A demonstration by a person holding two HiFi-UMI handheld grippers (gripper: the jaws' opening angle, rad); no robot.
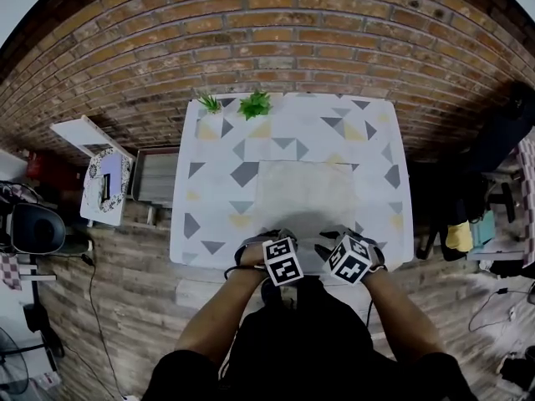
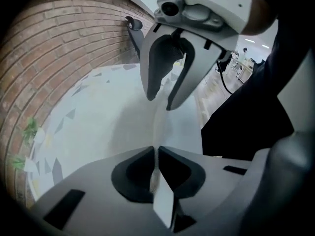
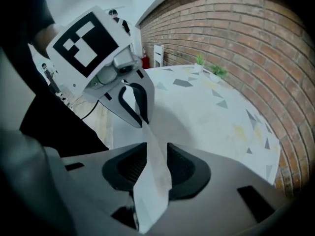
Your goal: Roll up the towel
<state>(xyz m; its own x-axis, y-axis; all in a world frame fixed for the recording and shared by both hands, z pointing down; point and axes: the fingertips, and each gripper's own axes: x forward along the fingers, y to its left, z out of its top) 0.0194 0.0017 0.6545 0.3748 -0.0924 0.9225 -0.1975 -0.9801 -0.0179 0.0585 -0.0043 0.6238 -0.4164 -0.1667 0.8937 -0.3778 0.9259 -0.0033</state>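
A pale towel lies flat on the patterned table, its near edge lifted at the table's front. My left gripper is at that edge, left of my right gripper. In the left gripper view the left gripper is shut on the thin towel edge. The same edge runs up to the right gripper, whose fingers stand apart. In the right gripper view a fold of towel lies between the spread jaws of the right gripper, and the left gripper pinches the edge beyond.
Two small green plants stand at the table's far edge against the brick wall. A white board and a round patterned object sit left of the table, a dark chair further left. The person's torso crowds the near edge.
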